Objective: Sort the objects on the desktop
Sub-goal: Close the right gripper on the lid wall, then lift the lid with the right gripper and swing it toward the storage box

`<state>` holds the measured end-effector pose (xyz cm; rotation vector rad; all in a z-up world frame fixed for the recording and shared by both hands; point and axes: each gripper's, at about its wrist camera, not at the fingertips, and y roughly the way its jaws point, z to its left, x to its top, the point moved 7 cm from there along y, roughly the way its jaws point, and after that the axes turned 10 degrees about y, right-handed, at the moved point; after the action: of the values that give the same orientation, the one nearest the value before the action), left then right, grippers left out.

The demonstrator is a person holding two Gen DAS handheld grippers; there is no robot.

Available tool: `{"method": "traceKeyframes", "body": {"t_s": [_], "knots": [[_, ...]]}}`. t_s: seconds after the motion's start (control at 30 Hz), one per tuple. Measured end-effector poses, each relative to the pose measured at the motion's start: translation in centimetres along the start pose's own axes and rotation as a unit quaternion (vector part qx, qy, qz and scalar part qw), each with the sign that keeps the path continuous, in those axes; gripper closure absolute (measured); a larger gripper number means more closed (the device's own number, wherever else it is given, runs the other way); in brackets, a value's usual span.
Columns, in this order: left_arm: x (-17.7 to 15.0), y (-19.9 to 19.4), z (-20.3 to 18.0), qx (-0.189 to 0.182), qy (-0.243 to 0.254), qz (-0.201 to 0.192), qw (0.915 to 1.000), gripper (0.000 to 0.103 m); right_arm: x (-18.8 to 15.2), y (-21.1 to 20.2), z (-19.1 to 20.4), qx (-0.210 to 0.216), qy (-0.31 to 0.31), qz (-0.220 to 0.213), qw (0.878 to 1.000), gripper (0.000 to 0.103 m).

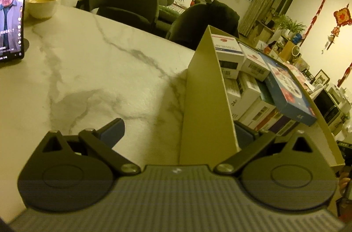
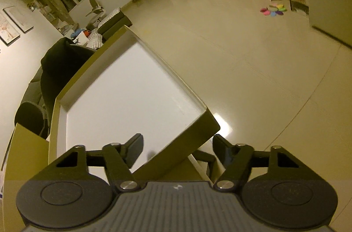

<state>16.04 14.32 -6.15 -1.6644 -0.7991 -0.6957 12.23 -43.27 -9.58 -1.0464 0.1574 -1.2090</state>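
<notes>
A beige cardboard box (image 1: 204,100) stands on the marble table (image 1: 88,67), packed with several white medicine cartons (image 1: 228,51) and a blue carton (image 1: 288,91) on top. My left gripper (image 1: 178,133) is open and straddles the box's near wall, one finger outside, the other inside close to the wall. In the right wrist view the box lid (image 2: 123,100), white inside and beige outside, is tilted with its hollow side towards the camera. My right gripper (image 2: 178,151) straddles the lid's near wall. A gap shows between the left finger (image 2: 134,150) and that wall. A beige box side (image 2: 26,155) sits at the lower left.
A phone (image 1: 12,16) playing a video stands at the table's far left beside a white bowl (image 1: 44,4). Dark chairs (image 1: 132,1) line the table's far edge. Beyond the lid lies bare floor (image 2: 242,56), with shelves and toys far off.
</notes>
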Motion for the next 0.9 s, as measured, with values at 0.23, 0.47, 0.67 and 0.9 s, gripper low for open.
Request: {"method": "traceKeyframes", "body": {"t_s": [0.23, 0.47, 0.67, 0.9], "knots": [[0.0, -0.2, -0.1, 0.003, 0.001, 0.002, 1.0, 0.0, 0.6, 0.4, -0.5, 0.021, 0.031, 0.007, 0.999, 0.049], [0.0, -0.8, -0.2, 0.003, 0.003, -0.002, 1.0, 0.0, 1.0, -0.8, -1.6, 0.034, 0.06, 0.007, 0.998, 0.056], [0.0, -1.6, -0.1, 0.002, -0.001, -0.007, 1.0, 0.0, 1.0, -2.4, -2.5, 0.032, 0.07, -0.003, 0.997, 0.057], [-0.1, -2.9, -0.4, -0.008, 0.0, -0.016, 0.9998, 0.0, 0.5, -4.7, -4.0, 0.027, 0.075, -0.015, 0.997, 0.057]]}}
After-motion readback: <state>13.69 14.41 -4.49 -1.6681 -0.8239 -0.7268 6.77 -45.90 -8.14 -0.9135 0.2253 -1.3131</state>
